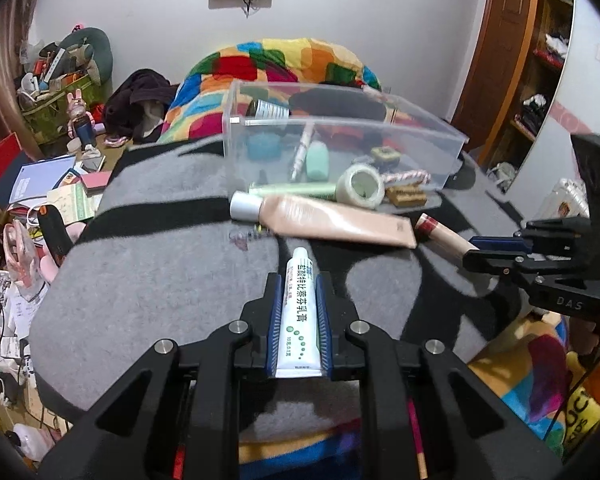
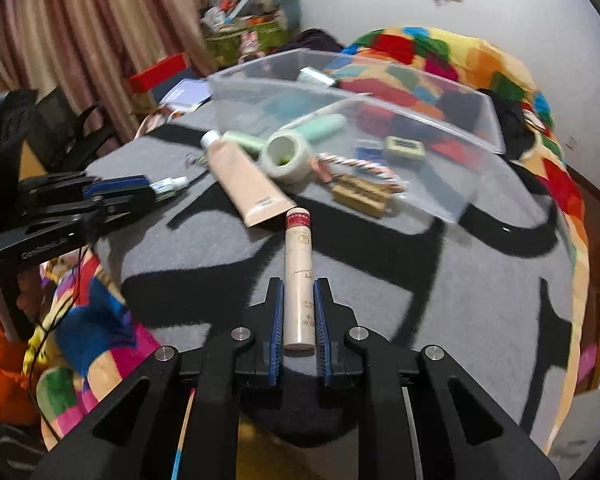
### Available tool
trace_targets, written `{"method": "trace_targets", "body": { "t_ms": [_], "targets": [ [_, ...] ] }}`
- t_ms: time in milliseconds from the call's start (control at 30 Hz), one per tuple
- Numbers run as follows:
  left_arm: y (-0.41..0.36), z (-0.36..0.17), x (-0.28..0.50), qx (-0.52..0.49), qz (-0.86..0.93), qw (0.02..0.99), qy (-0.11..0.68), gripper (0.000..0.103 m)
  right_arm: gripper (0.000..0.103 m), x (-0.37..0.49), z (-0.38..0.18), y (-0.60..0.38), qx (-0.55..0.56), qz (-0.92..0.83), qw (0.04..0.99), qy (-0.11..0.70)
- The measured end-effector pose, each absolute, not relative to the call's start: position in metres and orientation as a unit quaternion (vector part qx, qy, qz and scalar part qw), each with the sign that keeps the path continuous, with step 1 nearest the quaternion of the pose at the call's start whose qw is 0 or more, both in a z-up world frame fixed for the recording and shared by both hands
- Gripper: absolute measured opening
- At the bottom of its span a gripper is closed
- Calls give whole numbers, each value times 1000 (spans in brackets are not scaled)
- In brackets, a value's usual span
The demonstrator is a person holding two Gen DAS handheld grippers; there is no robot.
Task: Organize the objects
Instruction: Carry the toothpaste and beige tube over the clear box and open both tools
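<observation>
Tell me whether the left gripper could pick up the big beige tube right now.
Probably not yet. The left gripper is shut on the white ointment tube, so it must release that first. The big beige tube itself lies uncovered just ahead on the grey blanket.

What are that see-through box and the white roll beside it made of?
The box looks like clear hard plastic, probably acrylic: glossy, with sharp edges and the items inside showing through. The roll seems to be tape wound on a hollow core: matte, whitish and slightly translucent. Paper or cloth, I cannot tell.
</observation>
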State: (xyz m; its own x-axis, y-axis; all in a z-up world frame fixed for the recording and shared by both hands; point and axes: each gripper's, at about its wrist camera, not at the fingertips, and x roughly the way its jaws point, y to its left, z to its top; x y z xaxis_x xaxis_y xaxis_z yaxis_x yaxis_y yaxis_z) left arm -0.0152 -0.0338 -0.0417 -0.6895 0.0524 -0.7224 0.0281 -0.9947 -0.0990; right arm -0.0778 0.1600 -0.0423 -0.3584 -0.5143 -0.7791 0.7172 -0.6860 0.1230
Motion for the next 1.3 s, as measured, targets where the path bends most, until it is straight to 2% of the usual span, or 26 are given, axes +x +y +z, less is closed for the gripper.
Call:
{"method": "trace_targets", "body": {
  "t_ms": [533,933,1300],
  "targets": [
    [-27,6,-51,-336,940,22,-53,16,14,-109,19,173,360,-869,339,37],
    [-33,14,-110,-341,937,23,-75,16,14,-156,19,159,373,-874,312,10],
    [-32,-4,-162,-388,918,26,-84,16,14,-196,-1,132,406,-862,302,26]
  ]
}}
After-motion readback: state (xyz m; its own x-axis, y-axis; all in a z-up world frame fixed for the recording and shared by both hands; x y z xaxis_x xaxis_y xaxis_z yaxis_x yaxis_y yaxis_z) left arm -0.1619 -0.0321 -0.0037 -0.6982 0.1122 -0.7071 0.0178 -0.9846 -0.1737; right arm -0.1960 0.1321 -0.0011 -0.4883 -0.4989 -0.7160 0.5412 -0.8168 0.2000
